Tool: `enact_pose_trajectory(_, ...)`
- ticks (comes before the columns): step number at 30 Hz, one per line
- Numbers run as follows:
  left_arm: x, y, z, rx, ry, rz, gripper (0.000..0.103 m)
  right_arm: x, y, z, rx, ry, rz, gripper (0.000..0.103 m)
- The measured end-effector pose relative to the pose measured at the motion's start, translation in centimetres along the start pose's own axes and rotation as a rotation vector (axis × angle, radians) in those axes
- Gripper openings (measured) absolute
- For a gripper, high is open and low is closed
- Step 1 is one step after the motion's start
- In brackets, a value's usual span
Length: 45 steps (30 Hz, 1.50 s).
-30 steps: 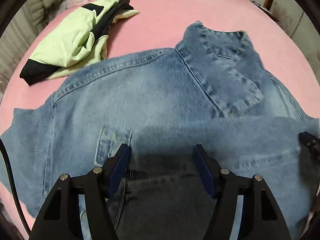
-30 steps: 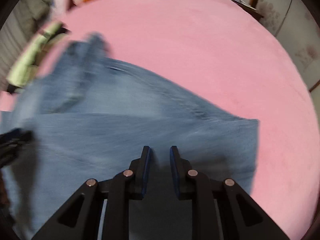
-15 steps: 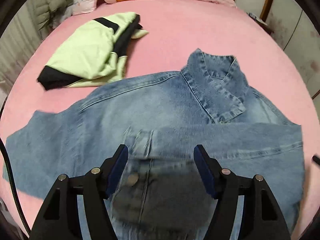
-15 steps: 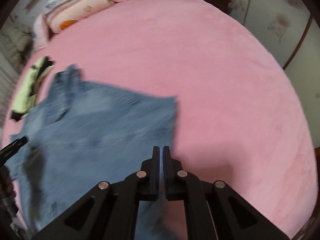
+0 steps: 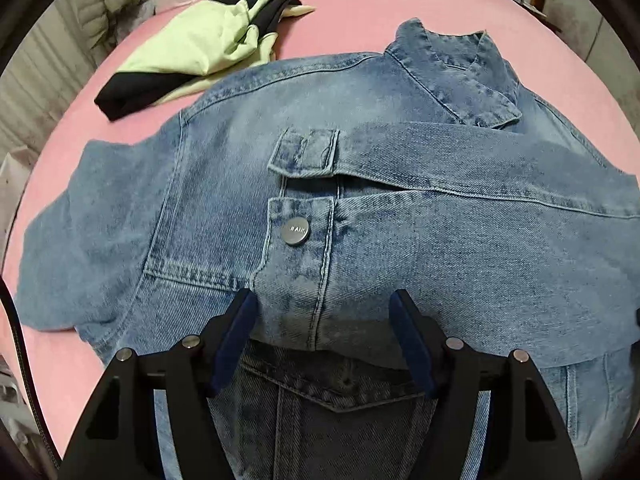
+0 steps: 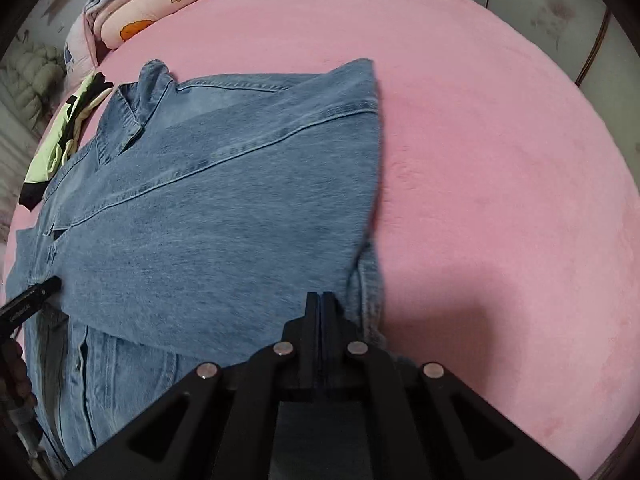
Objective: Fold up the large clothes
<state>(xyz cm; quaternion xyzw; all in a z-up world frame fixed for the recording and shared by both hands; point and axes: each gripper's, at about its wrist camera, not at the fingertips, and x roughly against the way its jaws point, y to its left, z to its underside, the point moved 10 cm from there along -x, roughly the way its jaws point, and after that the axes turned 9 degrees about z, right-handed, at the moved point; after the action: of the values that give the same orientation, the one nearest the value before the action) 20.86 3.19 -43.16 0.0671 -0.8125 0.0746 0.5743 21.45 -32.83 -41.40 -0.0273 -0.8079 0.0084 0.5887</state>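
Left gripper (image 5: 326, 322) spread wide above the cuff of a denim jacket (image 5: 380, 208), gripping nothing. Right gripper (image 6: 321, 308) pressed together at the jacket's right folded edge; whether cloth is pinched, unclear. Faded blue, sleeve folded crosswise over the chest, metal button (image 5: 295, 231) showing. Spread flat on the pink bed (image 6: 500, 160), collar (image 5: 452, 72) pointing away toward the pillows (image 6: 136, 16).
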Motion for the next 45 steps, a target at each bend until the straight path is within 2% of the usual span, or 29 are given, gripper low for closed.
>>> enact_pose_trajectory(3,0.6,0.0,-0.2,0.011,0.014,0.008,0.069,1.0,-0.1,0.0,0.018,0.013,0.04,0.0)
enact_pose_trajectory(7,3.9,-0.2,-1.3,0.023,-0.008,0.048,0.069,3.8,0.7,-0.1,-0.022,0.004,0.007,0.002)
enact_pose_trajectory(12,11.5,-1.5,-3.7,-0.021,-0.066,0.113,0.069,10.5,1.9,-0.8,-0.037,-0.062,-0.014,0.002)
enact_pose_trajectory(16,17.2,-2.6,-5.0,-0.065,-0.117,0.155,0.078,16.8,2.8,-1.5,-0.051,-0.115,-0.024,0.002)
enact_pose_trajectory(20,22.4,-3.6,-6.0,-0.089,-0.156,0.204,0.079,22.1,3.5,-1.8,-0.082,-0.154,-0.051,0.002)
enact_pose_trajectory(25,27.3,-4.2,-6.3,-0.09,-0.2,0.24,0.08,26.7,4.6,-1.7,-0.073,-0.199,-0.047,0.002)
enact_pose_trajectory(32,32.0,-2.8,-4.7,0.0,-0.243,0.235,0.08,30.8,6.7,-1.2,0.05,-0.258,-0.047,0.003)
enact_pose_trajectory(38,35.7,-1.2,-1.9,0.102,-0.288,0.18,0.08,33.3,8.2,-0.5,0.174,-0.291,-0.086,0.003)
enact_pose_trajectory(41,37.4,-0.5,-0.1,0.134,-0.308,0.164,0.084,34.4,8.6,0.2,0.225,-0.305,-0.112,0.003)
enact_pose_trajectory(44,38.9,0.5,1.8,0.169,-0.318,0.132,0.085,35.1,9.1,1.0,0.27,-0.322,-0.117,0.011)
enact_pose_trajectory(45,39.3,0.9,2.5,0.179,-0.318,0.124,0.085,35.1,9.1,1.3,0.272,-0.322,-0.121,0.018)
